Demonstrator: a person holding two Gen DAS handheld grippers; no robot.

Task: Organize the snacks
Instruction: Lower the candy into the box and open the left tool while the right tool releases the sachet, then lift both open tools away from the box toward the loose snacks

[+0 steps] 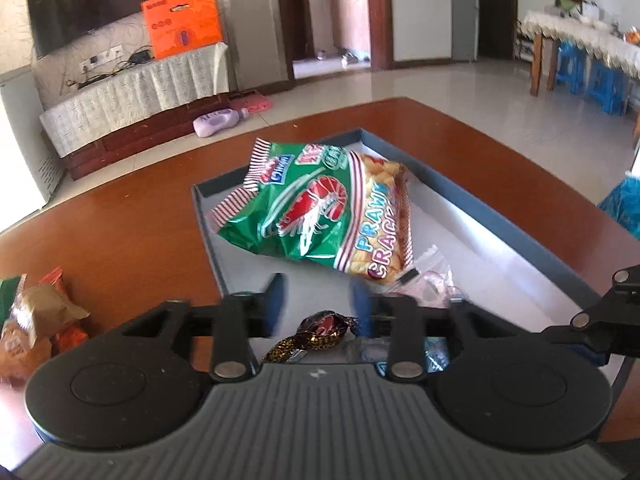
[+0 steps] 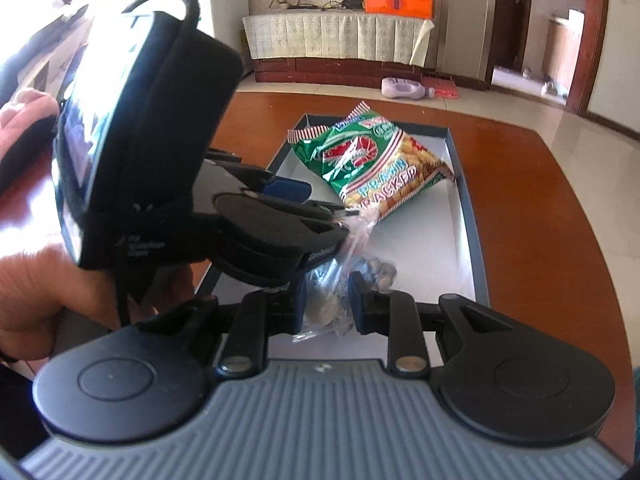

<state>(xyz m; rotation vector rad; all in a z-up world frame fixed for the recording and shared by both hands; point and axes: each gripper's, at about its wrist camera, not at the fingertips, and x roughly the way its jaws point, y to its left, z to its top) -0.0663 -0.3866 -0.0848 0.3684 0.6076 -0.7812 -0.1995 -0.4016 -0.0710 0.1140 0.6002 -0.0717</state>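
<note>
A green prawn cracker bag (image 1: 316,210) lies in the shallow dark-rimmed box (image 1: 500,216) on the brown table; it also shows in the right wrist view (image 2: 372,164). My left gripper (image 1: 318,304) is open over the box's near end, above a dark-wrapped candy (image 1: 318,334). A clear small packet (image 1: 434,284) lies to its right. My right gripper (image 2: 326,304) is open, with a clear bag of small round sweets (image 2: 340,292) between its fingers, over the box (image 2: 468,216). The left gripper's body (image 2: 272,224) crosses in front.
Several orange and brown snack packs (image 1: 40,320) lie on the table at the left. A blue bag (image 1: 624,204) sits at the right edge. Beyond the table are a TV cabinet (image 1: 132,104), an orange carton (image 1: 182,20) and a purple bottle (image 1: 218,120) on the floor.
</note>
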